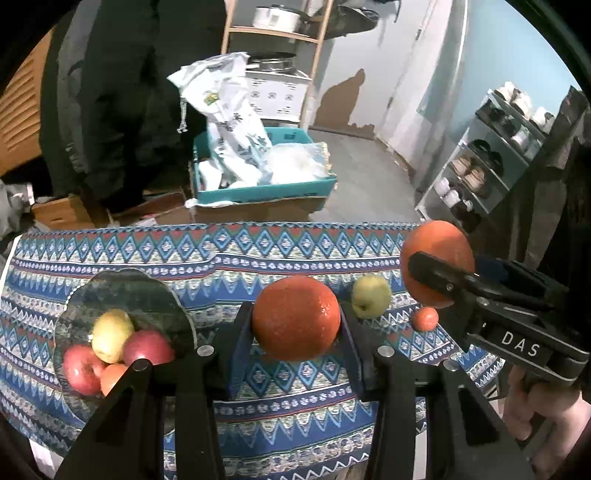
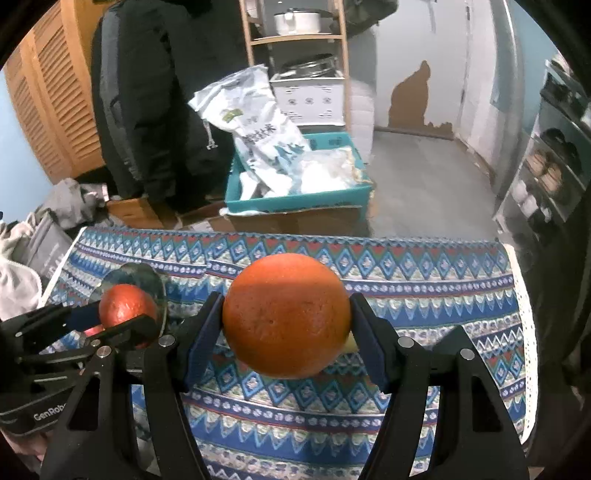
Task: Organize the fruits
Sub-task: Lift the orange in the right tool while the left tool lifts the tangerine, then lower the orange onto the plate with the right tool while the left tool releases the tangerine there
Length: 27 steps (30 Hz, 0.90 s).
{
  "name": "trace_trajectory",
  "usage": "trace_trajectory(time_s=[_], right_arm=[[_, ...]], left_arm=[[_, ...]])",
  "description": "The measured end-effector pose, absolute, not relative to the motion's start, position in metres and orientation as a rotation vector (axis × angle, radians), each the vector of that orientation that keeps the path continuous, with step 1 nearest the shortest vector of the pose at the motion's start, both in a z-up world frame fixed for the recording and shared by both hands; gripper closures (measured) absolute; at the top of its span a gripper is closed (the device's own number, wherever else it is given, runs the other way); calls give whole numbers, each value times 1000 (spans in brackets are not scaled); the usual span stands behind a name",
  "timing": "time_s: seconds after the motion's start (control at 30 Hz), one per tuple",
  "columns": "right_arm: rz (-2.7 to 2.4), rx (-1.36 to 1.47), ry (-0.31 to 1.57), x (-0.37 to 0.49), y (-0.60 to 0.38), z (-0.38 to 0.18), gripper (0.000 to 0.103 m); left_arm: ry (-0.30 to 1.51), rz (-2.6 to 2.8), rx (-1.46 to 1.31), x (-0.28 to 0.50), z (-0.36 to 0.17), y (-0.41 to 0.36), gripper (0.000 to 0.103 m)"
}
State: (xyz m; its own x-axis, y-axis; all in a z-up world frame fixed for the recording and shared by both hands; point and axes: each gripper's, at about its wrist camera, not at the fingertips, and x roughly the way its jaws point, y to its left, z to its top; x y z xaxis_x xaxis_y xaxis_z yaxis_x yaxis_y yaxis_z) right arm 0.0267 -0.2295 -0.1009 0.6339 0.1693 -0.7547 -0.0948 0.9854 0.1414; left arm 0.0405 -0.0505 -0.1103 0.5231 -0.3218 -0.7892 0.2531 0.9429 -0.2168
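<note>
My left gripper (image 1: 295, 321) is shut on a large orange (image 1: 295, 317) and holds it above the patterned tablecloth (image 1: 258, 254). My right gripper (image 2: 286, 317) is shut on a second large orange (image 2: 286, 314), also held in the air; it shows at the right of the left wrist view (image 1: 437, 264). A glass plate (image 1: 122, 291) at the left holds two red apples (image 1: 147, 347), a yellow-green apple (image 1: 110, 334) and an orange fruit (image 1: 112, 376). A green apple (image 1: 370, 295) and a small tangerine (image 1: 424, 318) lie on the cloth at the right.
Beyond the table's far edge stands a teal box (image 1: 266, 190) full of plastic bags, on cardboard. A person in dark clothes (image 1: 122, 92) stands at the back left. A wooden shelf (image 1: 273, 33) with pots is behind. A shoe rack (image 1: 480, 166) stands at the right.
</note>
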Motion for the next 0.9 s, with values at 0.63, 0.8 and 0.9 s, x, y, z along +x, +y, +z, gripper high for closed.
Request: trace_trajectory(time_s=[0.63, 0.8, 0.9], right_arm=[[278, 23, 887, 63, -139, -100, 35], [304, 2, 900, 73, -116, -105, 35], [318, -7, 906, 77, -104, -106, 35]], left_arm=[[962, -193, -169, 55, -119, 43, 58], [950, -133, -178, 57, -120, 71, 58], [948, -109, -192, 58, -121, 87, 58]])
